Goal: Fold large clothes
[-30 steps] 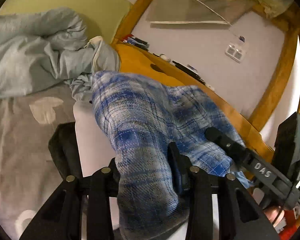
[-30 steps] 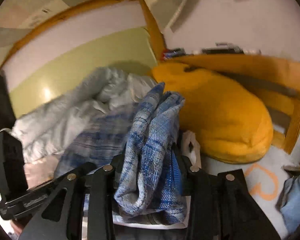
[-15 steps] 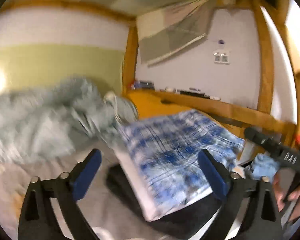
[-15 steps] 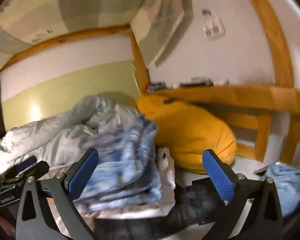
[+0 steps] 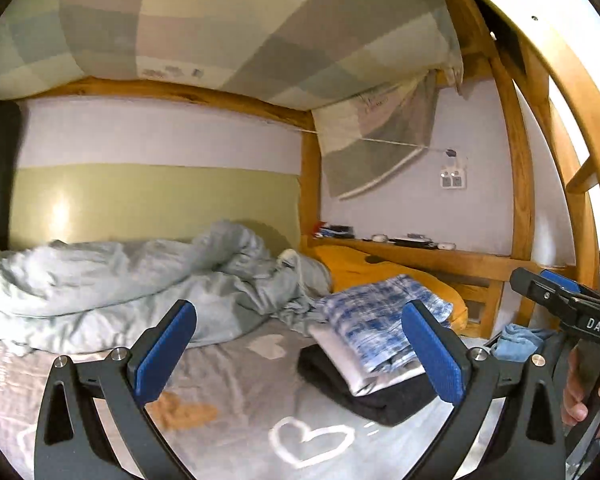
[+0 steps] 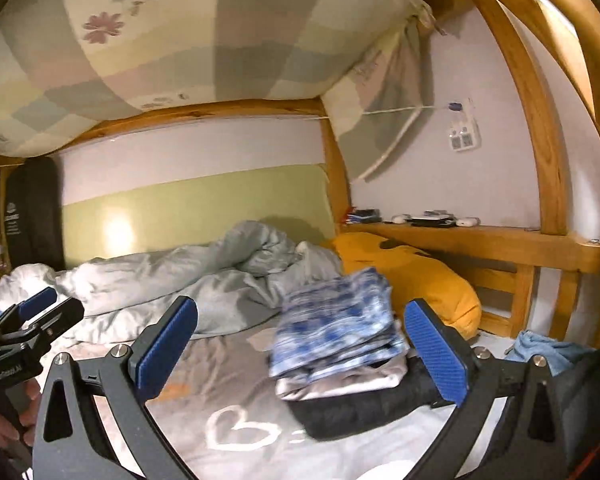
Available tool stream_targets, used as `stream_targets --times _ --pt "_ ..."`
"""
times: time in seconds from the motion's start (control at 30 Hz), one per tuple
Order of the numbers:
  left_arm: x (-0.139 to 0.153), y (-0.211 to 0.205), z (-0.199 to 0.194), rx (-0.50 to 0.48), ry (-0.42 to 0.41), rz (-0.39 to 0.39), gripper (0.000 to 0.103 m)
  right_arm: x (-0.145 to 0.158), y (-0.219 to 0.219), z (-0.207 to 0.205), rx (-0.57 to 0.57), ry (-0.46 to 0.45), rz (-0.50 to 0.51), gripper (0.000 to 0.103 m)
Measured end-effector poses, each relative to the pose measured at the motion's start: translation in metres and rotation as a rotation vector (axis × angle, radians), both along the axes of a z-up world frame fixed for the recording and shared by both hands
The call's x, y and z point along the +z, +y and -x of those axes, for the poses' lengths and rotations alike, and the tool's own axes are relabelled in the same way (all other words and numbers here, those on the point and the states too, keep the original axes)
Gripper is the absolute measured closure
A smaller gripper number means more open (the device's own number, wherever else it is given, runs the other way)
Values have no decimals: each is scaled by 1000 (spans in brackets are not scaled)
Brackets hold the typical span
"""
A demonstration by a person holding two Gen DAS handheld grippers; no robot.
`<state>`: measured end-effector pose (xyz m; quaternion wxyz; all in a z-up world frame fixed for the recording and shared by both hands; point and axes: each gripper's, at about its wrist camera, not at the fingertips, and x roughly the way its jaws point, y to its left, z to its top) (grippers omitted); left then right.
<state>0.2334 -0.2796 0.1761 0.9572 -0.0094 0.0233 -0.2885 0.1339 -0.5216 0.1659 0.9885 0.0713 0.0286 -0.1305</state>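
The folded blue plaid shirt is laid on a clothes stack; both the left gripper and the right gripper are seen wide open, just opened, with nothing held between them.

Soft blue-and-white plaid cloth is seen folded on white cloth and a matt black knit garment. A smooth grey printed bedsheet and a rumpled pale cotton duvet are shown. The bed frame is made of varnished, glossy wood. The left gripper and right gripper are made of matt black plastic, with textured blue pads and shiny metal screws.
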Motion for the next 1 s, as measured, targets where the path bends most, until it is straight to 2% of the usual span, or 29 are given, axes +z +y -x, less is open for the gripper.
stream_targets --times 0.13,0.23,0.37,0.63,0.67,0.7,0.73,0.77,0.87,1.0 --pt "-16 20 8 25 18 -13 0 -18 23 6 -22 2 6 0" --pt "-41 27 3 38 47 -4 0 -43 30 1 -27 16 1 0" --pt "-81 19 -17 55 73 -28 0 -81 25 -21 6 74 -45 0" --pt "-177 0 -61 123 114 -74 0 -173 32 -77 -26 181 17 0" --pt "-185 -3 -69 120 154 -95 0 -181 34 -83 -30 189 24 0" --pt "-187 -5 -76 107 193 -105 0 -188 37 -89 -38 213 30 0" --pt "-187 -4 -77 99 188 -91 0 -191 41 -100 -41 266 51 0" --pt "-188 -2 -75 106 172 -79 0 -191 42 -104 -36 278 62 1" --pt "-189 -6 -71 121 158 -100 0 -192 42 -101 -39 258 59 1" --pt "-188 -6 -71 124 164 -96 0 -195 33 -107 -59 292 25 1"
